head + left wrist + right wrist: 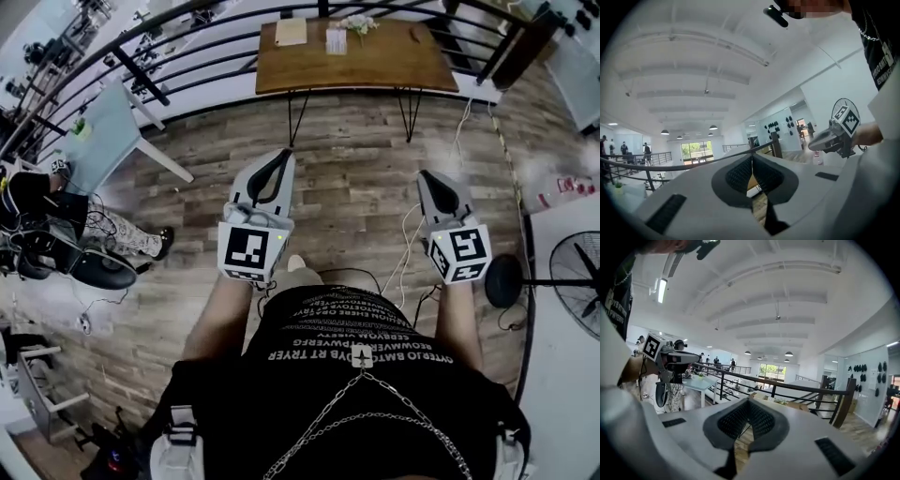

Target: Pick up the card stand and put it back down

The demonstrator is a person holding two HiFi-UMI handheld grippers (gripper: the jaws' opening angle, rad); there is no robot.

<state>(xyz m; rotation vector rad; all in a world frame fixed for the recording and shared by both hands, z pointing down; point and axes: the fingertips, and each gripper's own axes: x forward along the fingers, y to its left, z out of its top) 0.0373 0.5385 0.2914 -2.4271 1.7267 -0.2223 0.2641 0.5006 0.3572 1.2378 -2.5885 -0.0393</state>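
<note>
On the table [394, 66] by the railing [142, 77], the card stand [336, 40]; fan [577, 281] far right.

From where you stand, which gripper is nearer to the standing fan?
Right. The right gripper hangs just left of the fan in the head view; the left gripper is farther left, on the person's other side.

I wear a black shirt [347, 403] with rows of white lettering across it, and a silver chain [412, 405] hangs over it from a small pale tag. My left tool [279, 157] and right tool [427, 178] are pale grey shells with dark dimpled pads [735, 420], each carrying a marker cube [248, 251] of black-and-white squares.
</note>
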